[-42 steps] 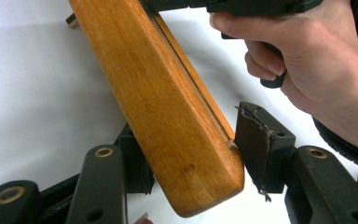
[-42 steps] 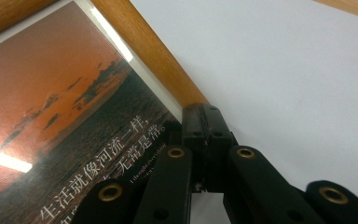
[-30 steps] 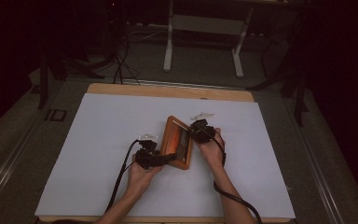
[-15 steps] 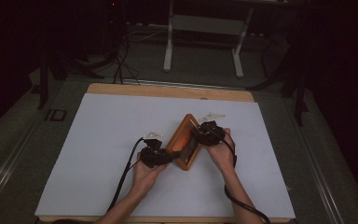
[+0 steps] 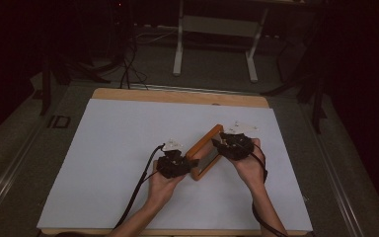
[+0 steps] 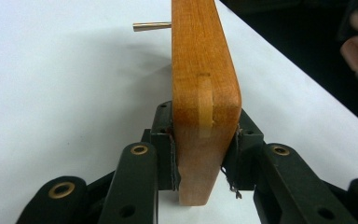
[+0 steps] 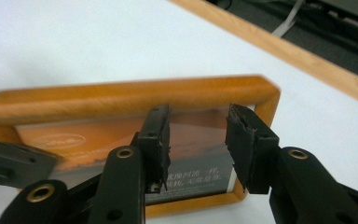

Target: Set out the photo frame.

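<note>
An orange wooden picture frame (image 5: 206, 152) stands on its edge on the white sheet, running from near left to far right. My left gripper (image 5: 176, 165) is shut on the frame's near end; its jaws have just been closing, and the pads (image 6: 168, 149) press both faces of the wood (image 6: 205, 70). My right gripper (image 5: 231, 144) is at the frame's far end. Its jaws have just been opening and stand open (image 7: 198, 135) in front of the picture (image 7: 121, 100), with nothing between them.
A white sheet (image 5: 113, 158) covers the wooden table (image 5: 177, 96). A short metal pin (image 6: 151, 26) sticks out from the frame's back side. Beyond the table are a dark floor, cables (image 5: 128, 64) and a white stand (image 5: 180, 44).
The frame has swung from a tilted, face-up pose to standing diagonally on its edge. My right gripper has let go and drawn back to the right. My left gripper has closed on the near end.
</note>
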Demonstrator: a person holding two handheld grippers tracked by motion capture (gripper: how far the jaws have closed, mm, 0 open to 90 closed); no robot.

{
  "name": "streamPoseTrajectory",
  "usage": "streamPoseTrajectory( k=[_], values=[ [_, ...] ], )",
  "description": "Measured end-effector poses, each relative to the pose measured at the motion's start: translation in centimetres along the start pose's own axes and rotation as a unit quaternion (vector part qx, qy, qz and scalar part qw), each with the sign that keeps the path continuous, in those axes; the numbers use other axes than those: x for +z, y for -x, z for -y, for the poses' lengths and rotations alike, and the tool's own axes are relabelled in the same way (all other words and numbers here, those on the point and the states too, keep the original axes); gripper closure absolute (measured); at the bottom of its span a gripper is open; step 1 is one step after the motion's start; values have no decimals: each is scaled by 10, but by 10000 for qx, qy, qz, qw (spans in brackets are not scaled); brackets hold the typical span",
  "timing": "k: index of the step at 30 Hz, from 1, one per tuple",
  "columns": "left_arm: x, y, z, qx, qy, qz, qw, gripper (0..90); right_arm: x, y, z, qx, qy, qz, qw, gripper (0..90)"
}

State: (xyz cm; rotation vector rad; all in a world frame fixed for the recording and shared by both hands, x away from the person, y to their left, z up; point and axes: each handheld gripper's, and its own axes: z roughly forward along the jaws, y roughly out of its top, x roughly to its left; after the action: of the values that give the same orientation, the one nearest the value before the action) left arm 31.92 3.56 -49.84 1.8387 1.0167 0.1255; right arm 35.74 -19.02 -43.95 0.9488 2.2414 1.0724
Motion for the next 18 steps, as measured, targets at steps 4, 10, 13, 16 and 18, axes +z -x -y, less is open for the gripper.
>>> streamPoseTrajectory(
  k=[4, 10, 13, 16, 18],
  values=[
    [-2, 3, -2, 229, -27, -42, 9997, 692, -10, -2, -7, -70, 155, -1, 9999, 588],
    [-8, 6, -9, 686, -66, -98, 9976, 692, -15, -2, -9, -136, 196, -3, 9997, 583],
    [-12, 7, -13, 935, -157, -85, 9955, 692, -15, -1, -9, -62, 207, -36, 9998, 582],
    [-19, 6, -18, 1107, -208, -8, 9936, 692, -14, -1, -8, -58, 202, -58, 9998, 582],
    [-25, 3, -24, 1273, -307, 78, 9914, 692, -14, -1, -8, -64, 195, -75, 9998, 579]
  ],
)
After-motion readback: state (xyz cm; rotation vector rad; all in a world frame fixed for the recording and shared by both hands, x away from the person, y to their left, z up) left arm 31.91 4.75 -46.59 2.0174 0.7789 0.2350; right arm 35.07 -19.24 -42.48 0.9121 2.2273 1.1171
